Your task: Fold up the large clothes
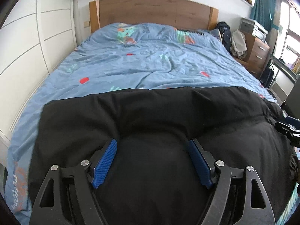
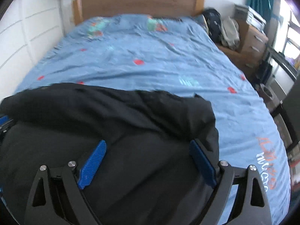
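**Both grippers open over the black garment on the bed**

I hold my left gripper (image 1: 152,146) above the black garment (image 1: 150,116), which lies across the near end of the bed on the blue patterned duvet (image 1: 142,61). My jaws stand wide apart, blue pads (image 1: 105,163) on either side of bare cloth, pinching nothing. My right gripper (image 2: 148,148) is spread the same way over the garment's right part, and nothing is caught between its pads either.

The left wrist view is sharp and shows the garment's far edge running nearly straight across the duvet, with its left edge dropping toward me. At the right border of that view a black piece of my other gripper pokes in. It also shows, beside the wooden headboard (image 1: 153,9), a dark backpack (image 1: 224,31), a wooden chest of drawers (image 1: 257,52) with a grey device on top, pale cloth heaped against the chest, and a row of books on a high shelf.

The right wrist view is blurred. It alone shows the garment's right edge, where the cloth ends and open duvet runs on to the bed's right side, with orange and white lettering (image 2: 266,166) printed near the foot. A sliver of blue from my left gripper shows at its left border.

The drawers of the chest are shut, so I cannot tell what is inside.
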Demonstrator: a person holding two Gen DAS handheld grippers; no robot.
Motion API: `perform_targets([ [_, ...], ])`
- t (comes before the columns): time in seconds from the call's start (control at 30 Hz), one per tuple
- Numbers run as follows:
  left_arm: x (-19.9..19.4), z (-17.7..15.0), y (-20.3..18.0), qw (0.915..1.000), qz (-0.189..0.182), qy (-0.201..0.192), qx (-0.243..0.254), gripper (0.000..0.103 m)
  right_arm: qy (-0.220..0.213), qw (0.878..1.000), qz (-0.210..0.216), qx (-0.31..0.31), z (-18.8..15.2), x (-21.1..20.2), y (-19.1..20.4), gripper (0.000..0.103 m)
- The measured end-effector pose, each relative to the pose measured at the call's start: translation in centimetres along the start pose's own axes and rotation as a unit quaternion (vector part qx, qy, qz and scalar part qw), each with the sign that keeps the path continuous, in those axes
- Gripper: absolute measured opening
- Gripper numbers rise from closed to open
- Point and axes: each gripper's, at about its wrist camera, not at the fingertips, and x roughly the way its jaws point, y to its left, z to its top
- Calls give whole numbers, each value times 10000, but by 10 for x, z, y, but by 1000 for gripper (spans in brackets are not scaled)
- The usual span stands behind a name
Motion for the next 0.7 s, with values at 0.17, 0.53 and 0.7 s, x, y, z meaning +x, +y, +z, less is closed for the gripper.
perform_targets([
  [0.17, -35, -25, 20, 9986, -129, -329, -403, 82, -500, 9927, 991, -472, -12, -43, 62, 92],
  [0.53, -37, -67, 58, 9973, 23, -322, -657, 85, -565, 9822, 1503, -974, -54, -33, 106, 92],
  [0.7, -43, -80, 67, 9979, 105, -263, -590, 85, -460, 9872, 1403, -596, -68, -31, 59, 92],
])
